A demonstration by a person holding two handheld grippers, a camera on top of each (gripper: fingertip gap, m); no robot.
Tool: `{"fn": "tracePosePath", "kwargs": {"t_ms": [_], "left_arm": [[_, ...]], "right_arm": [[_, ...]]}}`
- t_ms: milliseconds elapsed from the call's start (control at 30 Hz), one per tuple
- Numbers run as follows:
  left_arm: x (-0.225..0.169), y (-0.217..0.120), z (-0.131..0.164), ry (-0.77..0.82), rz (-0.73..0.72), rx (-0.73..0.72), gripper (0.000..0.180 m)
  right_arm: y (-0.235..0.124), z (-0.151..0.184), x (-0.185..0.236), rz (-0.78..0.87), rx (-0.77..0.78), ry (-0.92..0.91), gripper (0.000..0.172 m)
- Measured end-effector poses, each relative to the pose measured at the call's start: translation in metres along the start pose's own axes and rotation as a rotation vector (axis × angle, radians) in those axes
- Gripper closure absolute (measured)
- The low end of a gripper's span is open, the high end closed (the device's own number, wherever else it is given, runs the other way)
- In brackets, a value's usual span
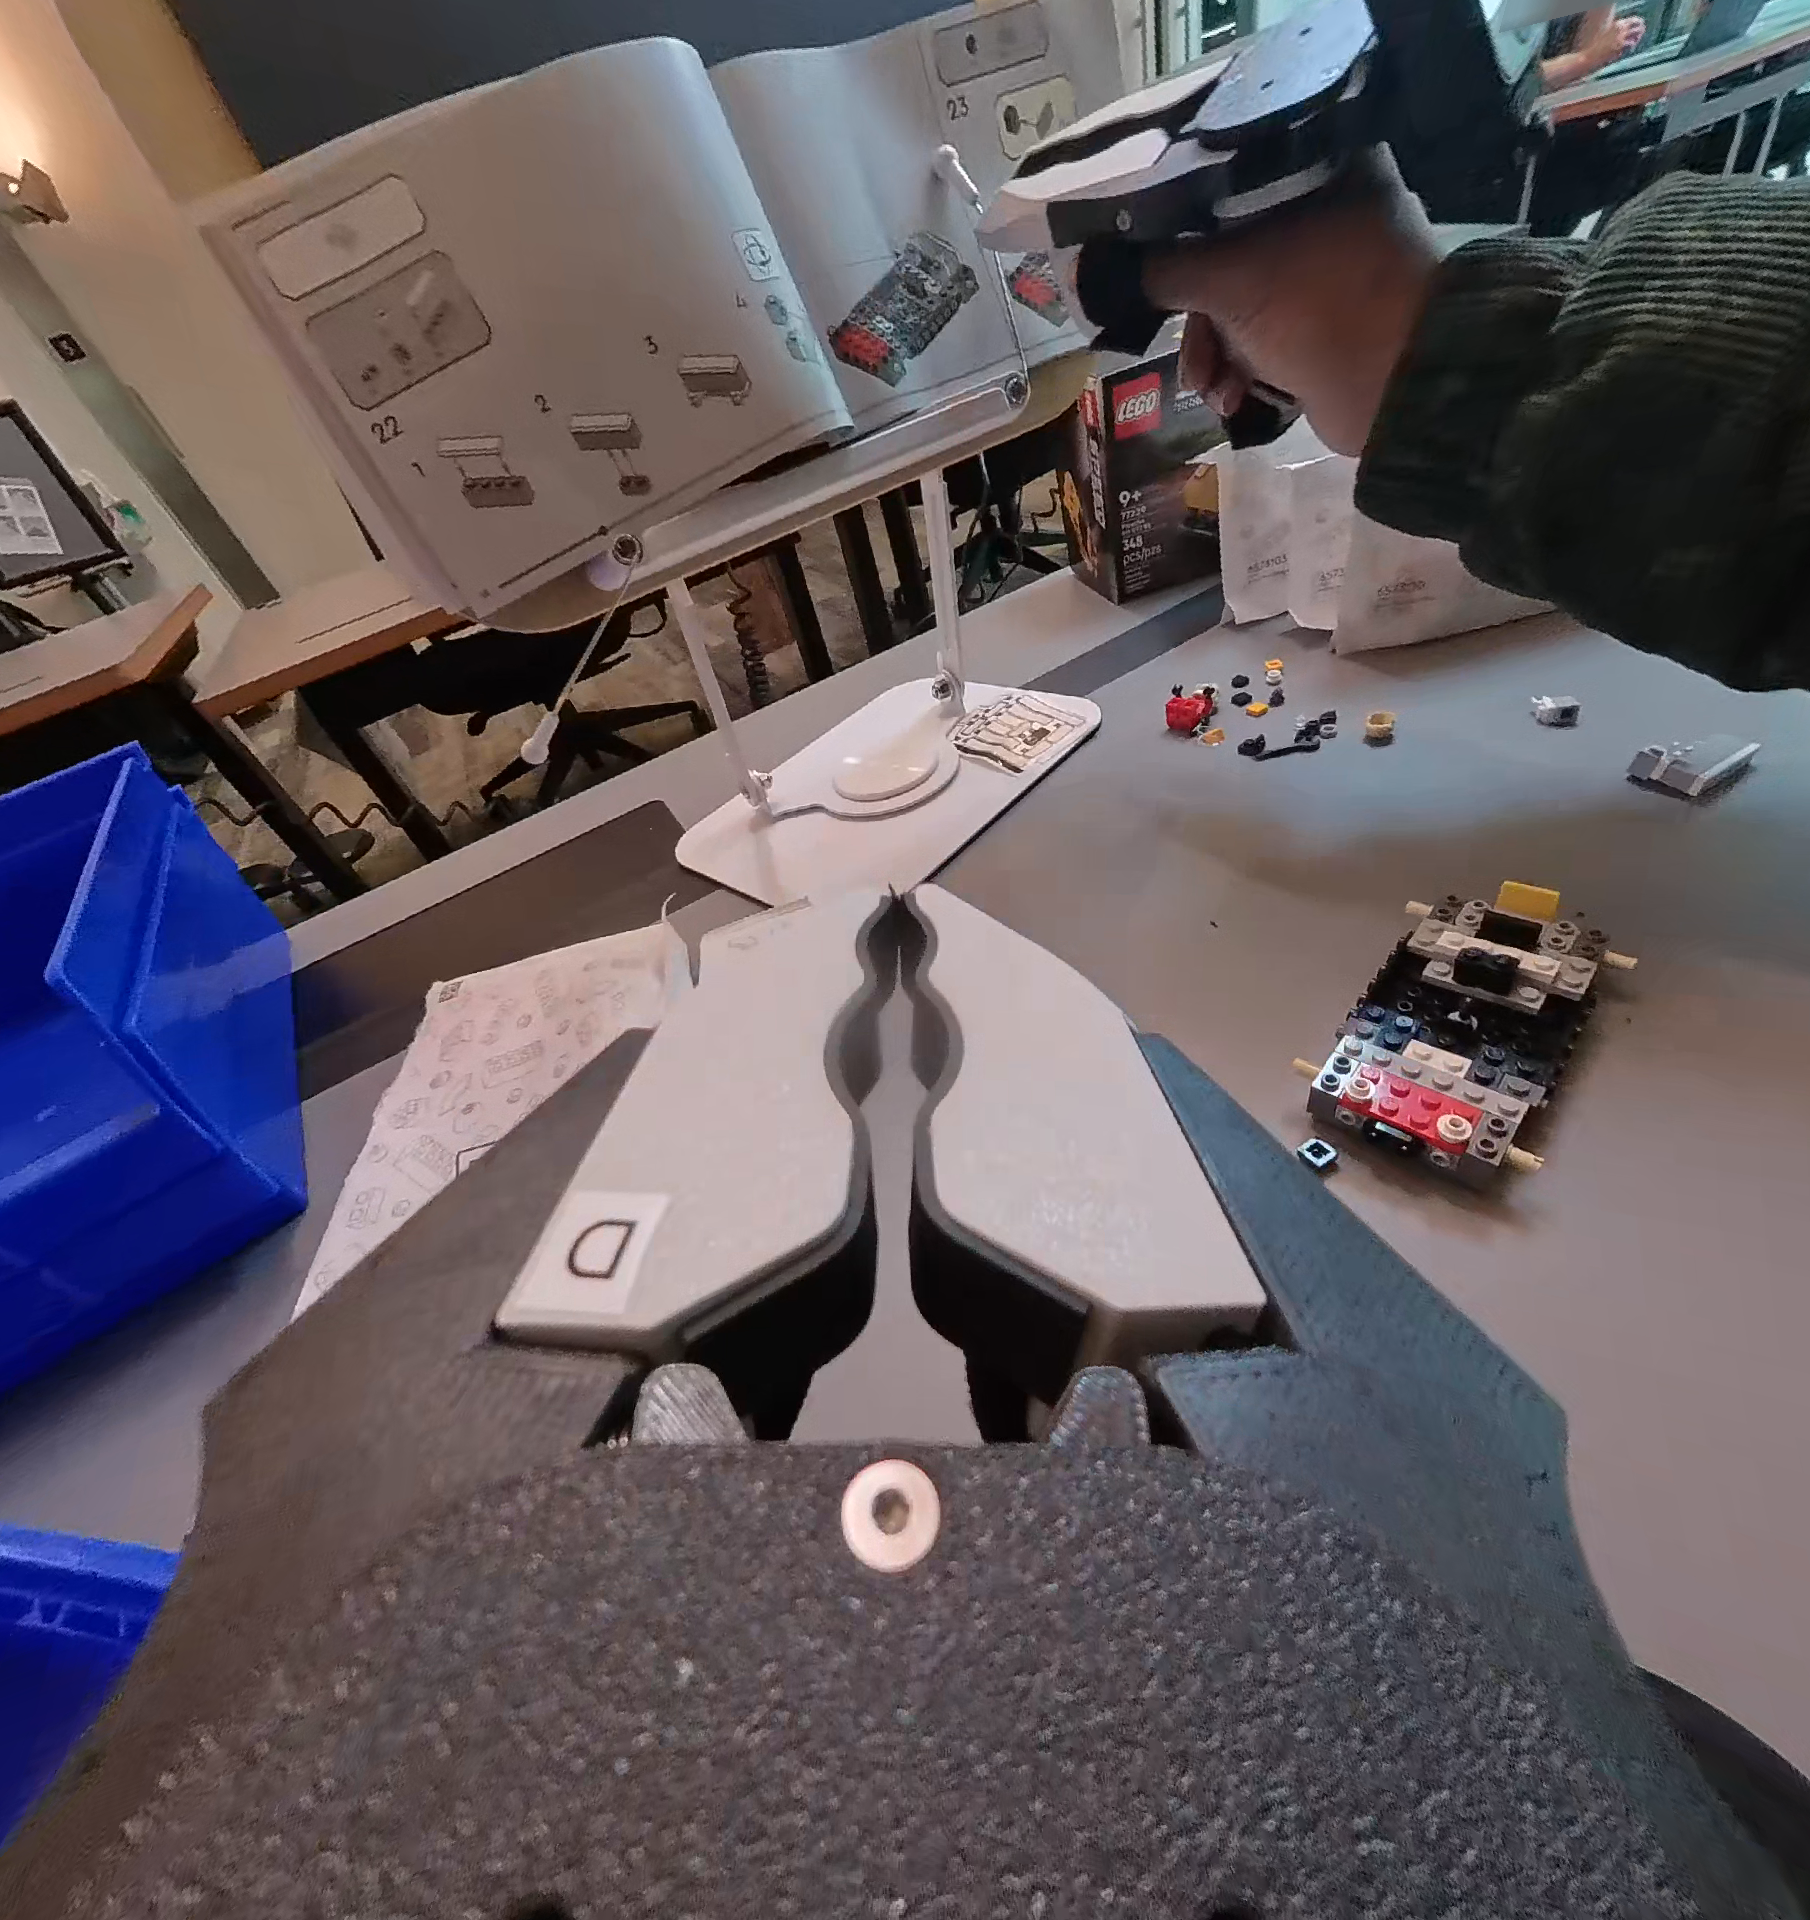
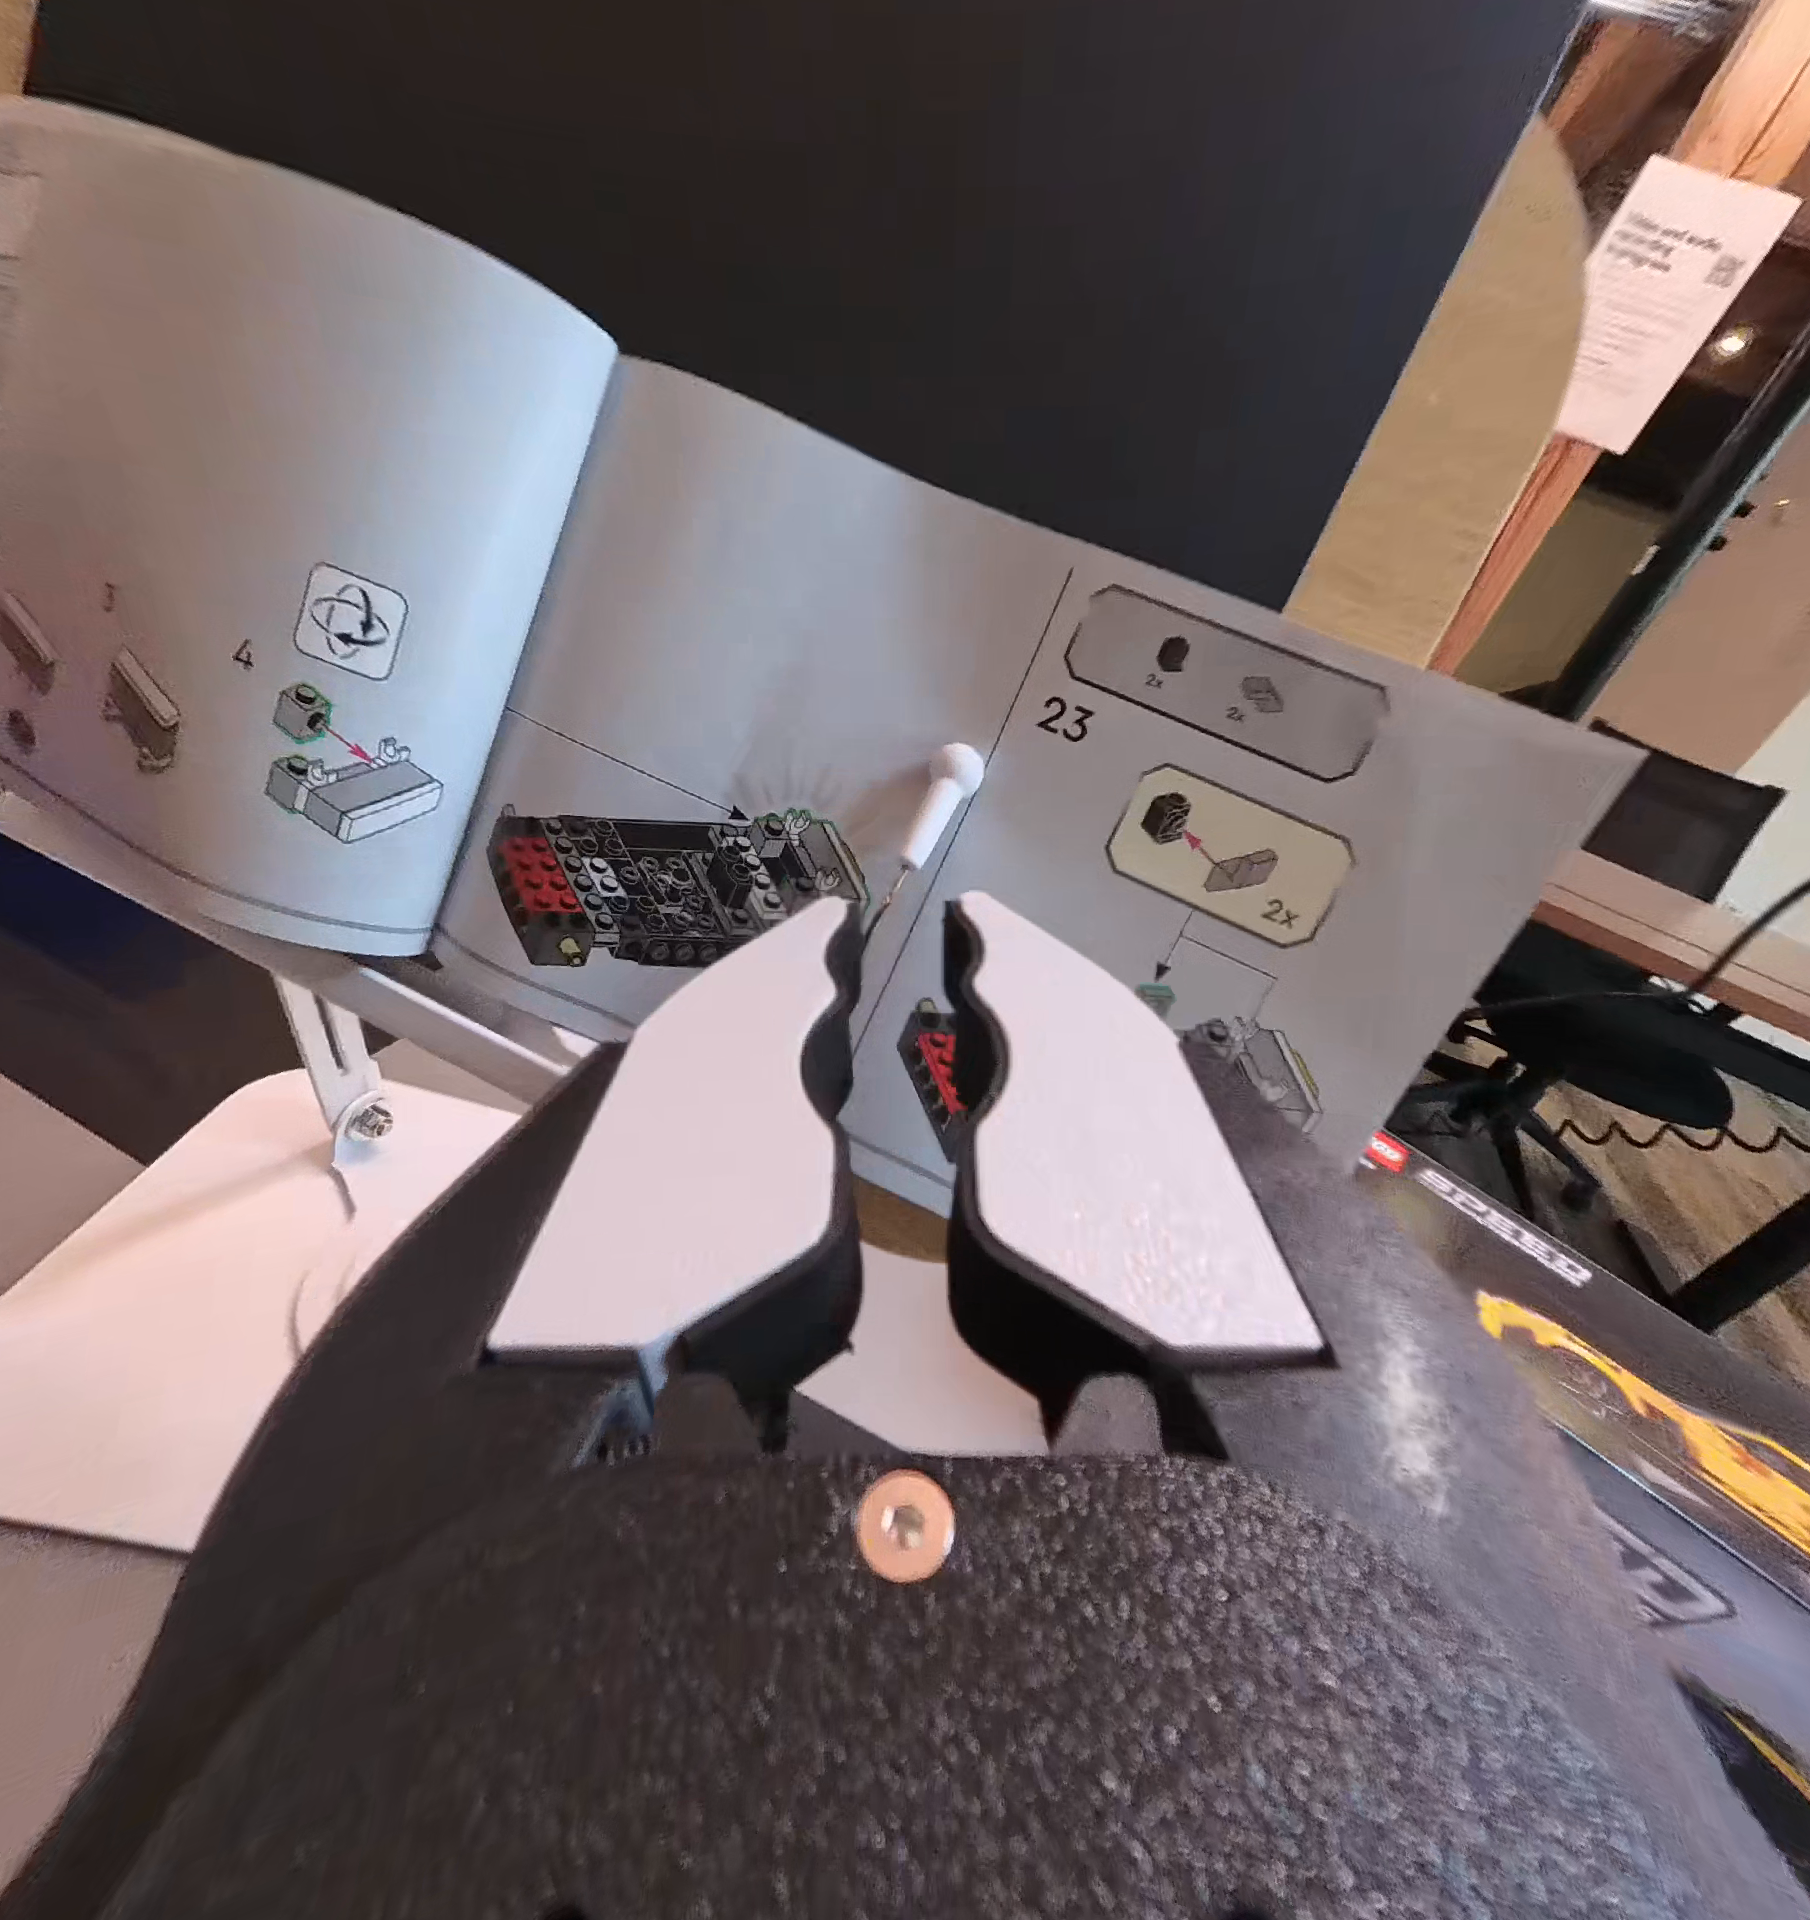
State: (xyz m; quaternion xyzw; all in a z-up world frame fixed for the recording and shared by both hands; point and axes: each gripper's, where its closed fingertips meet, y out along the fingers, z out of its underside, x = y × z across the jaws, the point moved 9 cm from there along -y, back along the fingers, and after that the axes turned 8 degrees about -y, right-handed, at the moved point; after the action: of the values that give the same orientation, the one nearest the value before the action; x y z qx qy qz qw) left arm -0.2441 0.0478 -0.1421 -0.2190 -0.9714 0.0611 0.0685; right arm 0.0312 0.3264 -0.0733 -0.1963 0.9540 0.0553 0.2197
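— Where's the left gripper point(image 1: 896, 906)?
— Low over the grey table point(image 1: 1244, 883), tips together on nothing, the brick car point(image 1: 1452, 1039) well to its right.
— The right gripper point(image 2: 901, 914)?
— Jaws slightly apart, empty — raised at the open booklet point(image 2: 776, 675), just below its page-holder pin point(image 2: 942, 805)

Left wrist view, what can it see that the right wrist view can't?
Only the left wrist view shows the half-built brick car, the loose small pieces, the blue bin and the left gripper, shut with nothing in it. Only the right wrist view shows the posted paper sheet on a wooden post. Both show the open instruction booklet on its white stand, the set's box and the right gripper.
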Motion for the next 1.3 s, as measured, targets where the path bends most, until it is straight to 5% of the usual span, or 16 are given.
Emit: {"fn": "tracePosePath", "kwargs": {"t_ms": [533,1300], "left_arm": [[0.000,0.002,0.004,0.017,0.002,0.030,0.180],[0.002,0.000,0.005,-0.002,0.000,0.030,0.180]], "right_arm": [[-0.010,0.025,-0.012,0.008,-0.055,0.378,0.169],[-0.010,0.025,-0.012,0.009,-0.058,0.331,0.168]]}}
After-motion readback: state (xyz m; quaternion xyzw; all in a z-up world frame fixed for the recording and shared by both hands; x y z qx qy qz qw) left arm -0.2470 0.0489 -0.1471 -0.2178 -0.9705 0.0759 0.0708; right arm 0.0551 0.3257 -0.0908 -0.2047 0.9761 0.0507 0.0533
